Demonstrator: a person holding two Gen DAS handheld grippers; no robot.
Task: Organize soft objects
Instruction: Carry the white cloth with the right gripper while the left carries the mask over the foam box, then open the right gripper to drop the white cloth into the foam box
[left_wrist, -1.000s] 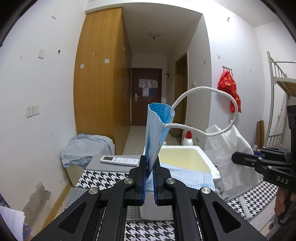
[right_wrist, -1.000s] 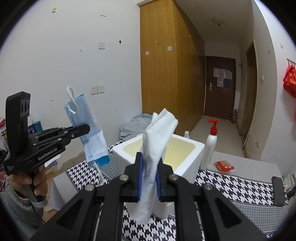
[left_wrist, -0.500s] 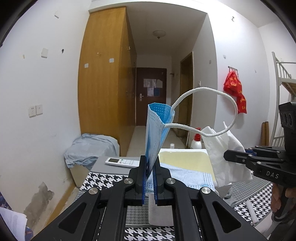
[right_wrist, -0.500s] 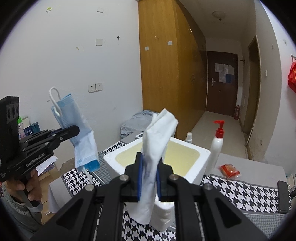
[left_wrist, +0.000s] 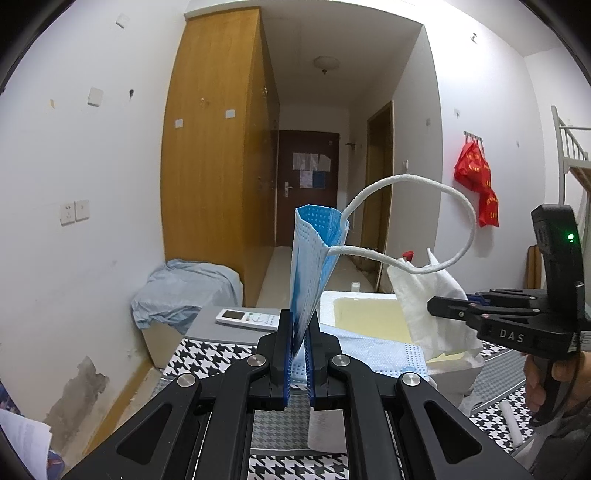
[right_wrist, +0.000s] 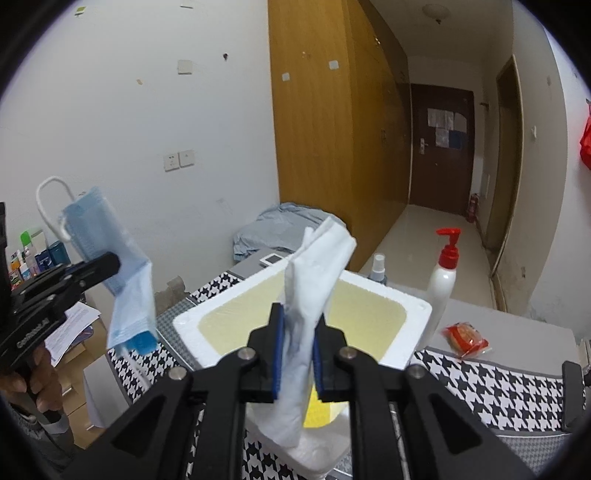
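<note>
My left gripper (left_wrist: 299, 354) is shut on a blue face mask (left_wrist: 312, 266) that stands up between the pads, its white ear loop (left_wrist: 436, 206) arching right. It also shows in the right wrist view (right_wrist: 122, 280), held left of the box. My right gripper (right_wrist: 297, 354) is shut on a white tissue (right_wrist: 314, 280), held above the near rim of the white foam box (right_wrist: 413, 306). In the left wrist view the right gripper (left_wrist: 436, 306) holds the tissue (left_wrist: 428, 291) over the box (left_wrist: 458, 373).
A houndstooth cloth (right_wrist: 480, 387) covers the table. A white pump bottle (right_wrist: 445, 273), a small spray bottle (right_wrist: 378, 266) and a red snack packet (right_wrist: 467, 338) stand behind the box. A white remote (left_wrist: 247, 317) lies on a grey surface. A wooden wardrobe (left_wrist: 214, 147) is beyond.
Both grippers have moved closer to the foam box. The tissue now hangs over the box's rim, and the mask has shifted lower and nearer the box.
</note>
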